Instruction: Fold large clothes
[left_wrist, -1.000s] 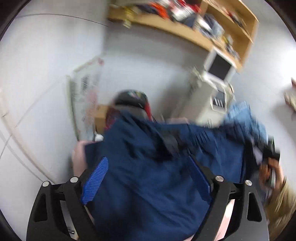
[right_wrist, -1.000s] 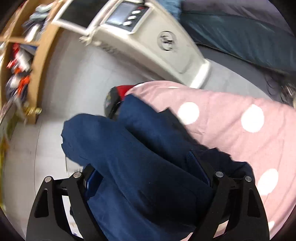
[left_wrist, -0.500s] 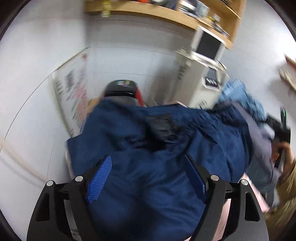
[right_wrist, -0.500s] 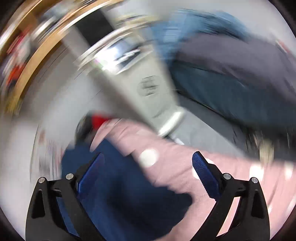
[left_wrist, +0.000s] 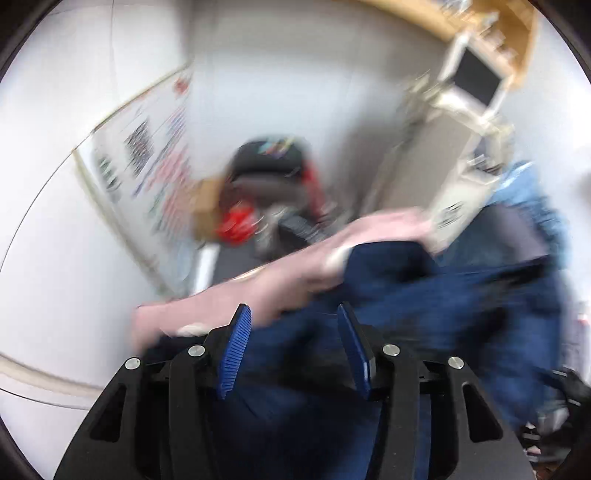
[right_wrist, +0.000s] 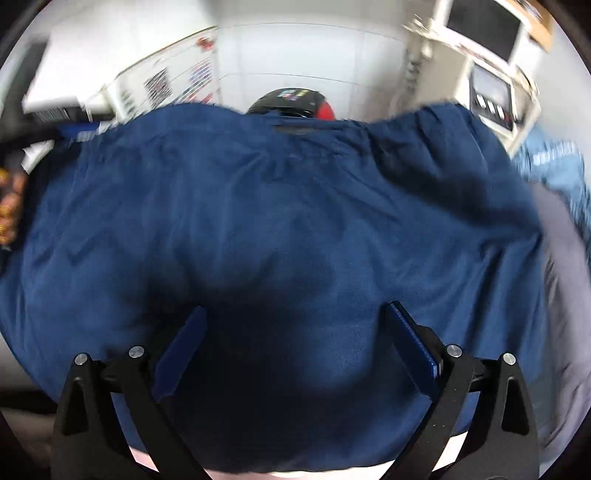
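Our right gripper (right_wrist: 291, 345) hangs with its fingers spread wide and nothing pinched between them; the dark blue garment (right_wrist: 280, 221) lies flat under and ahead of it, filling nearly the whole right wrist view. The far hem of the cloth runs crosswise to the fingers, left to right, so we judge the long axis of the garment lies across our reach and not along it.

Our left gripper (left_wrist: 293, 343) has its fingers much closer together, with blue cloth showing in the gap, but the picture is smeared and we cannot tell whether it grips the cloth or only hovers over it. From that side the garment (left_wrist: 443, 295) bunches off to the right and forward, on the pink sheet (left_wrist: 258, 284) that covers the bed.

The relation that matters for the next fold is this: the right gripper sits squarely over the middle of the near edge, while the left one is at the garment's left corner, near the sheet's edge. We judge the left hand nearer to an edge worth taking.
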